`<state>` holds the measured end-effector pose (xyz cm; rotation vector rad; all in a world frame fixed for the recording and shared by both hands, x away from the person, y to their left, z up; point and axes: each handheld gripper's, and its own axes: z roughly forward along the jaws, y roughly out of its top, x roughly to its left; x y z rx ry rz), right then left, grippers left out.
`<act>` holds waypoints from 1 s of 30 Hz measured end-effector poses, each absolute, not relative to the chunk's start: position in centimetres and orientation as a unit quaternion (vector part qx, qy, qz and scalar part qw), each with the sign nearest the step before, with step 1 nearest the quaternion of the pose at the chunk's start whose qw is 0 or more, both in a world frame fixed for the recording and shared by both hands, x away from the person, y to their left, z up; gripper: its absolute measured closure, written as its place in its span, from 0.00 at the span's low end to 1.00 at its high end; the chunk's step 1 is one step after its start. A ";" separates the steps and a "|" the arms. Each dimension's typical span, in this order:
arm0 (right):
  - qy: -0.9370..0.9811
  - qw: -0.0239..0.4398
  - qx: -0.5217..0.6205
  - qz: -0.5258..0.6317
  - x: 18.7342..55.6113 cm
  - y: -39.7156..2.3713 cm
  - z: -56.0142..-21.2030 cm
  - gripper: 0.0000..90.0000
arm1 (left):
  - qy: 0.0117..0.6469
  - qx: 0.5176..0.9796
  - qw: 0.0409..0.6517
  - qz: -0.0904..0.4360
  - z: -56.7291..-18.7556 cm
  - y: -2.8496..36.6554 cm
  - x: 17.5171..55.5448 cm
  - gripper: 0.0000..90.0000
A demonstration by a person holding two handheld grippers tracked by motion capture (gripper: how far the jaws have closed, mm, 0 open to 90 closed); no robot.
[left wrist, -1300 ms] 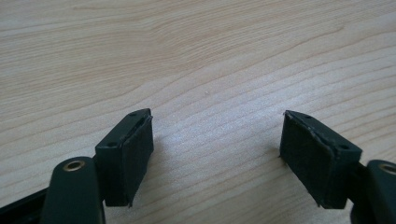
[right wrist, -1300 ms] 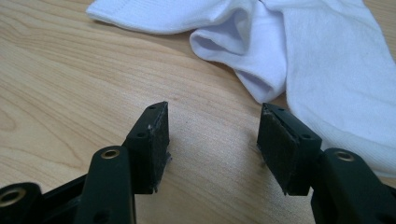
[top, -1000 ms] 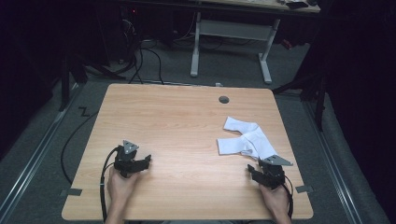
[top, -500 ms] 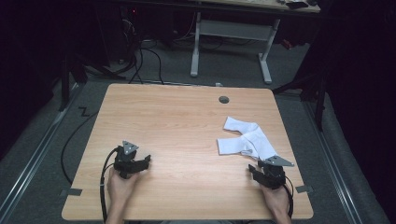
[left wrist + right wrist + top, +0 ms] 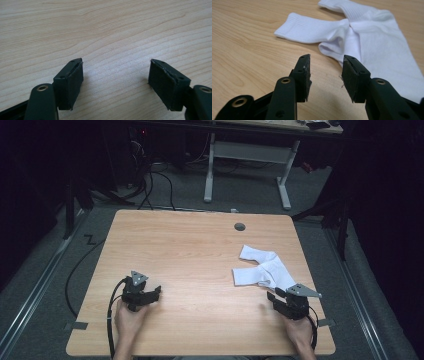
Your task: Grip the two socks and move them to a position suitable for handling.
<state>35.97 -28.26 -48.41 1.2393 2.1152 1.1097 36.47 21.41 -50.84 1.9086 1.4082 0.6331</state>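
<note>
Reaching for: white socks (image 5: 262,270), two of them lying overlapped in a loose heap on the right half of the bench (image 5: 200,255), flat, cuffs pointing left and away from the person.
Socks, close view: in the right gripper view the socks (image 5: 372,40) lie just ahead of the fingers; one ribbed cuff stretches left, the other sock's broad foot runs down the right side of the frame, partly over the first.
Right gripper (image 5: 280,299): held low near the bench's front right corner, just short of the socks' near edge, not touching them.
Right fingers (image 5: 303,75): partly apart, having just been closing; nothing between them, bare wood shows in the gap.
Left gripper (image 5: 150,292): resting near the front left of the bench, well apart from the socks.
Left fingers (image 5: 71,82): spread wide over bare wood grain, holding nothing.
Step in hand: approach, judged from the right gripper lined up on the nearest sock edge with no contact yet.
Next move calls for: advancing the right gripper onto the near sock, fingers low enough to pinch one layer of cloth; likely the left gripper must cross to hold the other sock.
Surroundings: round cable hole (image 5: 240,226) at the bench's far edge; dark floor with cables (image 5: 150,185) beyond.
</note>
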 end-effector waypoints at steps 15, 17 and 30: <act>0.764 0.264 0.430 0.401 39.3 -28.4 -45.7 0.67 | 0.543 0.730 0.336 0.244 -50.8 21.4 36.5 0.33; 0.762 0.259 0.441 0.396 40.3 -28.8 -45.4 0.67 | 0.543 0.730 0.336 0.245 -50.8 21.4 36.5 0.33; 0.761 0.239 0.501 0.337 46.4 -30.2 -46.7 0.64 | 0.543 0.730 0.336 0.245 -50.8 21.4 36.5 0.33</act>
